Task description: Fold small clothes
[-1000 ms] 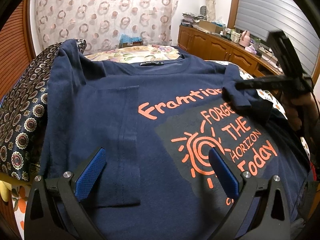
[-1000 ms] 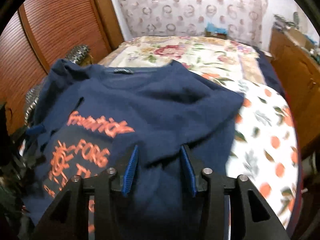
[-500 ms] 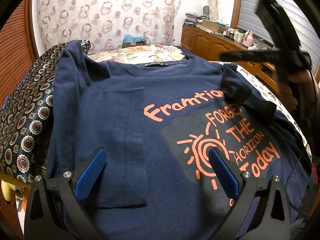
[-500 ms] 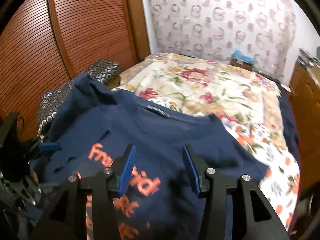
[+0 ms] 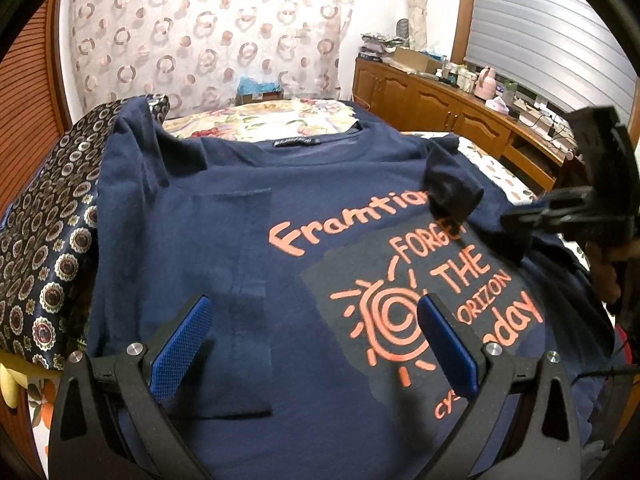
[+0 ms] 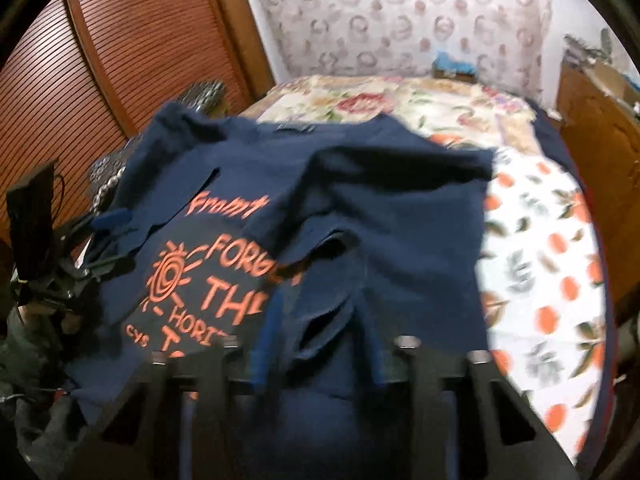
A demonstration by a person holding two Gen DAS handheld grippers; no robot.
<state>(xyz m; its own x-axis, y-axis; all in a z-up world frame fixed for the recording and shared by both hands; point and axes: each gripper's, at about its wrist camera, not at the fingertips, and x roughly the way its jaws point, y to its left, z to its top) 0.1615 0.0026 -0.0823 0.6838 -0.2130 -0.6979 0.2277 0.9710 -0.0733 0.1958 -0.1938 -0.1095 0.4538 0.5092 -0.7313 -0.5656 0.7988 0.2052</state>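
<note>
- navy t-shirt (image 5: 248,240) spread print-up on the floral bed (image 6: 552,280), left sleeve folded in over the chest
- left gripper (image 5: 316,344) hanging released over the near hem, jaws wide, nothing between them
- right gripper (image 6: 320,340) clenched on a fold of the right-side fabric, blurred
</note>
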